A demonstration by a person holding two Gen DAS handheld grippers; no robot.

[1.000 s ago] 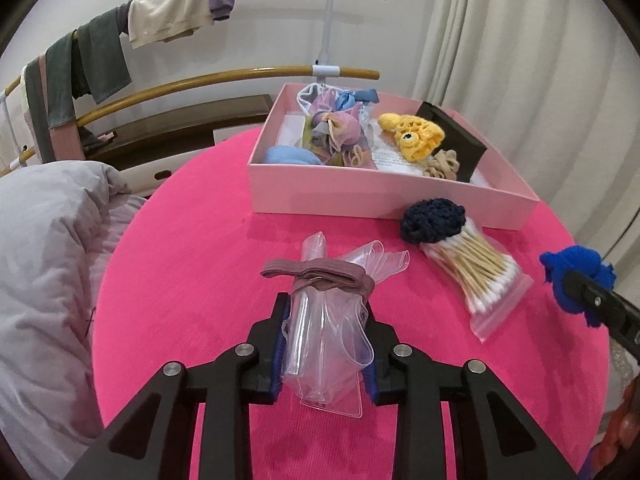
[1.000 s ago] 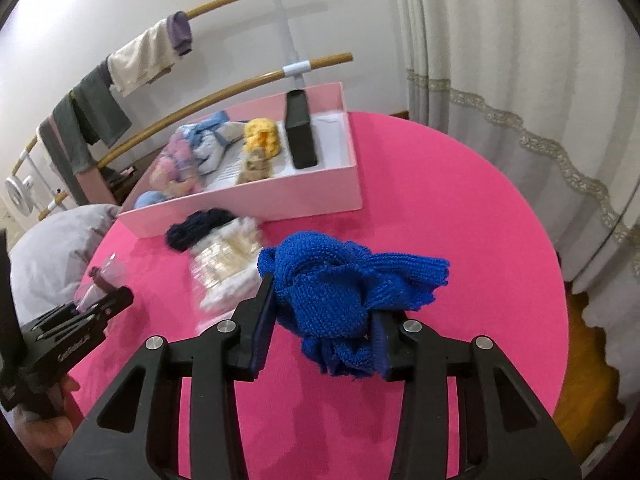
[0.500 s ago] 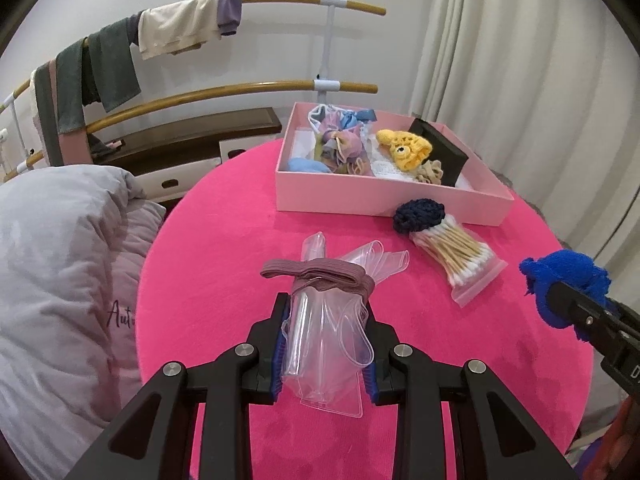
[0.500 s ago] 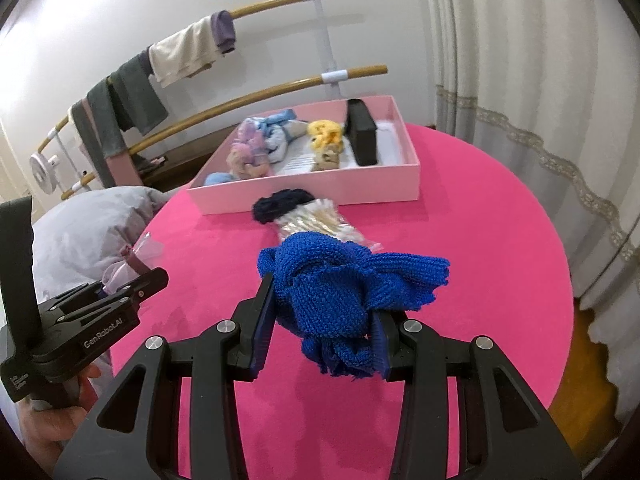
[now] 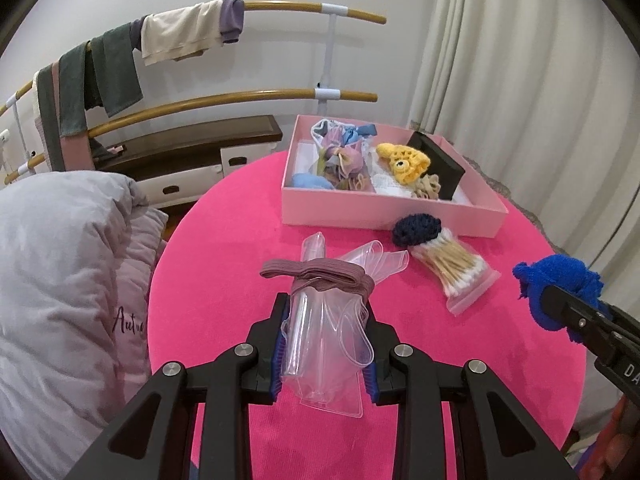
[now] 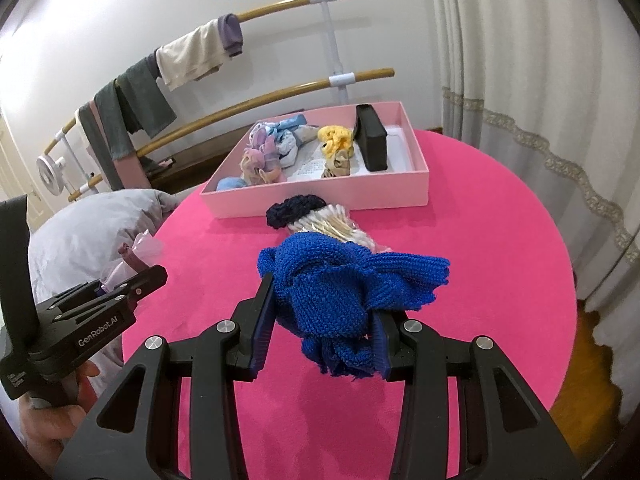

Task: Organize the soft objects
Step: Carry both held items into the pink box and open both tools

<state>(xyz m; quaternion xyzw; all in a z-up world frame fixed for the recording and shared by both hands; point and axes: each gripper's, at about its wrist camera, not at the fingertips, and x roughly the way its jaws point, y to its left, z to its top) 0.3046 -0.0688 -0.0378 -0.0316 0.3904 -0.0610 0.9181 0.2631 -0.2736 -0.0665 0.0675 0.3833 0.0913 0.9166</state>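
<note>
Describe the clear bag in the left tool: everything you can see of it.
The clear bag is thin, glossy, see-through plastic, crumpled into folds, with several flat lobes fanning out at its far end. A mauve elastic band is wrapped around its middle, bunching it. The left tool is shut on it, blue pads pressing both sides, so it hangs above the pink table without touching it. Its lower edge droops below the pads. Nothing can be made out inside it.

Two wrist fisheyes, angled down along their tongs, close over table (image 5: 224, 240), both facing pink box (image 6: 320, 196), perhaps slightly converging.
</note>
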